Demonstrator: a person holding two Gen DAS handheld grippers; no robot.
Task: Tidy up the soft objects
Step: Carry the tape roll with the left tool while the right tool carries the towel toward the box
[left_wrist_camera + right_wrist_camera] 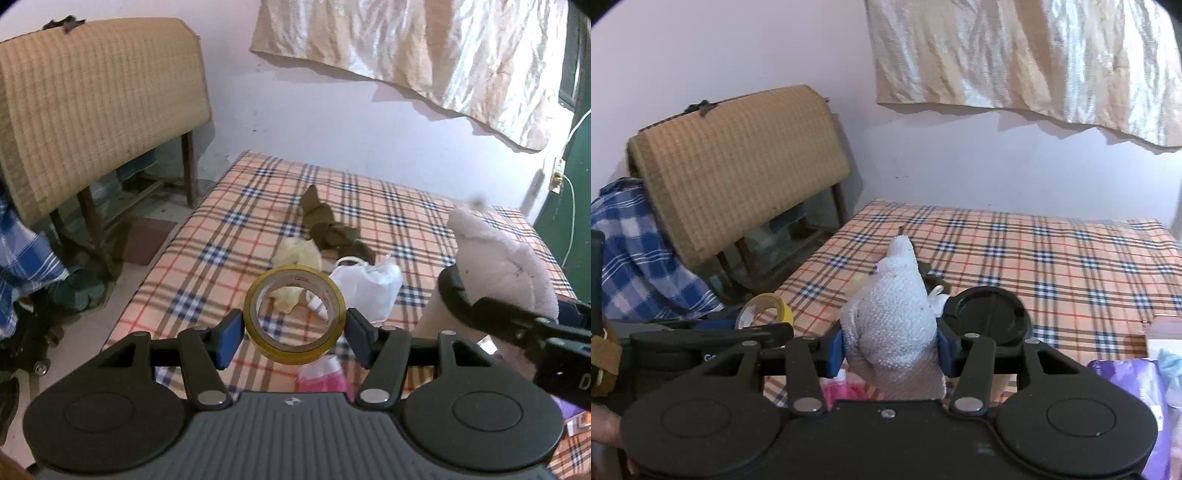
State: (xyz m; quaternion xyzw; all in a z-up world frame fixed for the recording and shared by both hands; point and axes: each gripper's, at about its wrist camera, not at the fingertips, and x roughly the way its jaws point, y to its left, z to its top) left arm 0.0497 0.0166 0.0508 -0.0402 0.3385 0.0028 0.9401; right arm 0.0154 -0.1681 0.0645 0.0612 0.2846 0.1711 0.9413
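My left gripper (294, 326) is shut on a yellow tape roll (294, 316), held above the plaid bed (207, 236). My right gripper (891, 345) is shut on a white fluffy sock (894, 314), held upright over the bed (1052, 266); the sock also shows at the right of the left wrist view (495, 258). On the bed lie an olive green cloth (328, 229), a pale yellow cloth (301, 251), a white plastic bag (369, 284) and a pink item (321, 380) below the left gripper. The tape roll shows in the right wrist view (764, 310).
A wooden stand draped with a tan woven mat (92, 103) stands left of the bed. A blue checked cloth (639, 258) hangs at the far left. A beige curtain (424, 48) hangs on the wall. A purple packet (1137, 387) lies at the right.
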